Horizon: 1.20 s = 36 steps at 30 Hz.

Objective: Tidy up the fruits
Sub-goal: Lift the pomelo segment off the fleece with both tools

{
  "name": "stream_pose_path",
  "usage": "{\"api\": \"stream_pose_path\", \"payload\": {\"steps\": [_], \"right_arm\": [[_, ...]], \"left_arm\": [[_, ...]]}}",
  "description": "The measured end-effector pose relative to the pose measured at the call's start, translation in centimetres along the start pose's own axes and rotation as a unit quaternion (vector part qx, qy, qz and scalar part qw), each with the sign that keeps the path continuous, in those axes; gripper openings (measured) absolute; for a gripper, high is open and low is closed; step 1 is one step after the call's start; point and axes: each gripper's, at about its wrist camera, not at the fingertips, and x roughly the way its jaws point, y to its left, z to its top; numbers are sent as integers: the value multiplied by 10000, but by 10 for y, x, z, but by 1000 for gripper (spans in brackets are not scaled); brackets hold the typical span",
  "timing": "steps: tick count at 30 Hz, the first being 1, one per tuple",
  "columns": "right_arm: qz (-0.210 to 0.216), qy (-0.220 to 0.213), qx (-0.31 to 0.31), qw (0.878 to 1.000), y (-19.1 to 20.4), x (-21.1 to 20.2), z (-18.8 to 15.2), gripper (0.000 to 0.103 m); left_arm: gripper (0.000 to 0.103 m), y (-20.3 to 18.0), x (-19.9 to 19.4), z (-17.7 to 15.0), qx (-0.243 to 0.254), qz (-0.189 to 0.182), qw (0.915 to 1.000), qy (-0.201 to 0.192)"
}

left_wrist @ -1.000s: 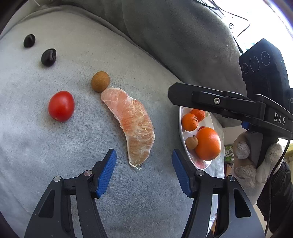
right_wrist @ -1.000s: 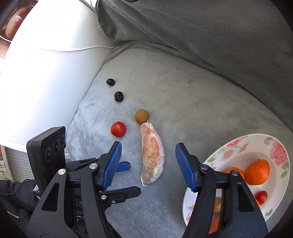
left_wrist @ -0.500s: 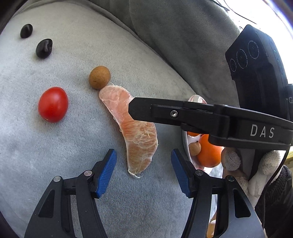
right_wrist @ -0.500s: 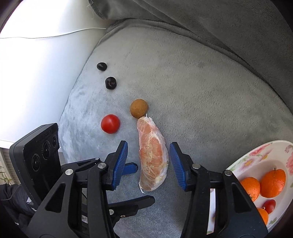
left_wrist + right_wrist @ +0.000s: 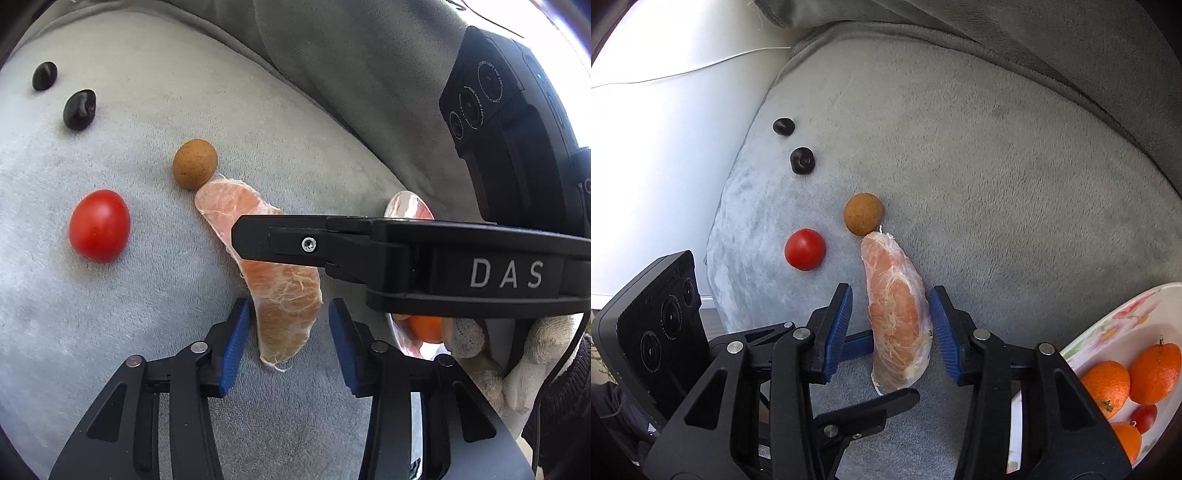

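A peeled pink pomelo segment lies on the grey cushion. It touches a brown round fruit at its far tip. My left gripper straddles the segment's near end. Its jaws are closing, with slim gaps still beside the blue pads. My right gripper straddles the same segment from the other side, jaws closing. Its right pad is at the skin and the left pad stands clear. One of the right gripper's fingers crosses above the segment.
A red tomato and two dark fruits lie to the left. A flowered plate with oranges and a small tomato sits at the right. A gloved hand holds the right gripper. Behind rises a grey backrest.
Both grippers' jaws have narrowed around the pomelo segment. The right gripper came down over it, so its finger now crosses the segment in the left wrist view. The left gripper edged closer.
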Motion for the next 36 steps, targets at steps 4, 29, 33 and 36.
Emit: {"api": "stream_pose_path", "payload": {"steps": [4,29,33,36], "right_arm": [[-30,11,21,10000,2,3,0,45],[-97,-318,-1,9994,-2,-27,-7,31],[-112,-412,-16,9991,-1,-38,-9,31],[-91,-502,7,9987,-2,-47,-12,31]], "left_arm": [[35,-5,4,1,62,63,10000,3],[34,-14,-13,8,360,38,9991,-205],[34,-20,-15,10,447,8,9988,-193],[34,-27,-17,7,550,3,9982,-228]]}}
